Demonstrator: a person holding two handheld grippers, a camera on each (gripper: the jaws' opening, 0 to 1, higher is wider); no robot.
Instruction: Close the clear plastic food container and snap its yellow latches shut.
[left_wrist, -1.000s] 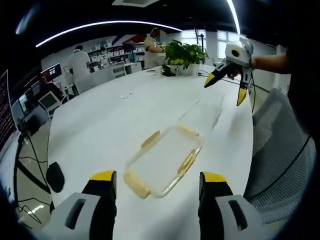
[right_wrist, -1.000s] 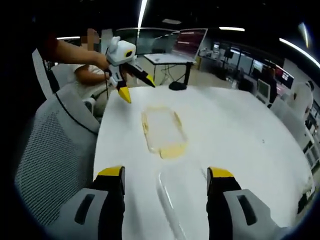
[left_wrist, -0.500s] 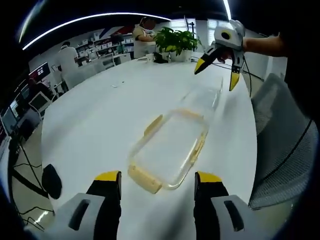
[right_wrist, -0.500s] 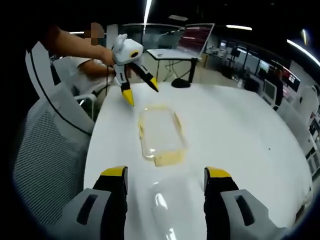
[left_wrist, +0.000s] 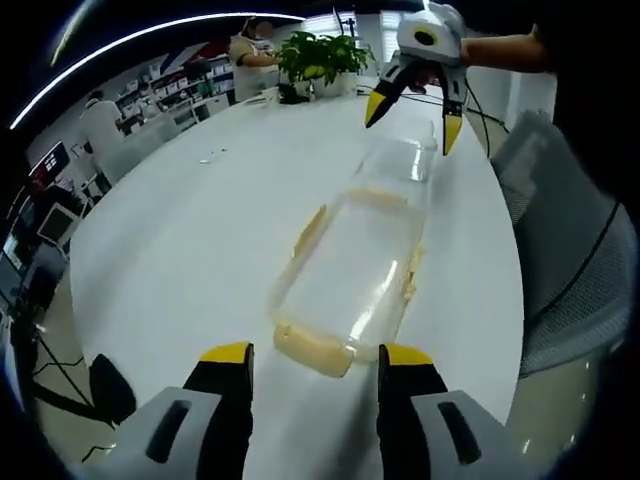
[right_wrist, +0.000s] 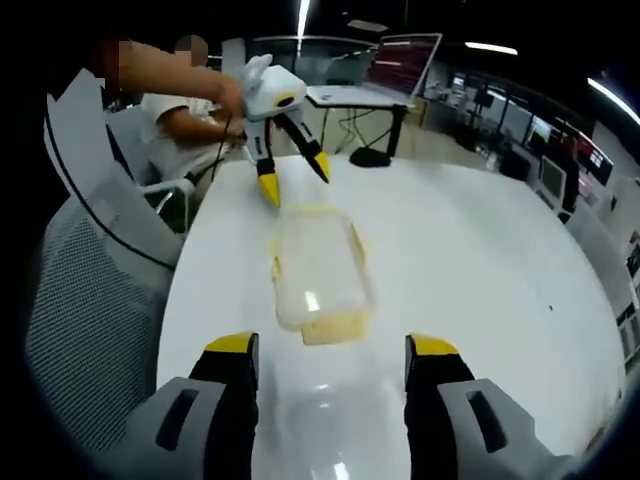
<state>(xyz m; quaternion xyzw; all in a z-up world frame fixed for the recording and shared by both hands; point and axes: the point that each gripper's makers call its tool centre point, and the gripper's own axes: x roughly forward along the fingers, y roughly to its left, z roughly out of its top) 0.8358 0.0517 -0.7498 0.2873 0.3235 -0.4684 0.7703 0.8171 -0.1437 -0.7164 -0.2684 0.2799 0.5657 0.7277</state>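
Both pairs of jaws are spread wide and nothing is held between them. In the left gripper view, the left gripper (left_wrist: 312, 365) is held low over the white table (left_wrist: 190, 230), its yellow-tipped jaws framing the near end of the clear container (left_wrist: 350, 270), which lies lengthwise ahead with a yellow latch (left_wrist: 313, 350) at that end and others along its sides. The lid (left_wrist: 397, 165), clear and hard to make out, is seen just beyond the container's far end. Above it the right gripper (left_wrist: 408, 110) is held aloft by a hand (left_wrist: 440, 72), with a bare forearm reaching in from the right. In the right gripper view, the right gripper (right_wrist: 332, 350) is pointed at the container (right_wrist: 315, 275) from the opposite end, and the left gripper (right_wrist: 294, 175) is held above its far end. A mesh chair (right_wrist: 90, 290) is seen beside the table, and a potted plant (left_wrist: 320, 58) at the far side.
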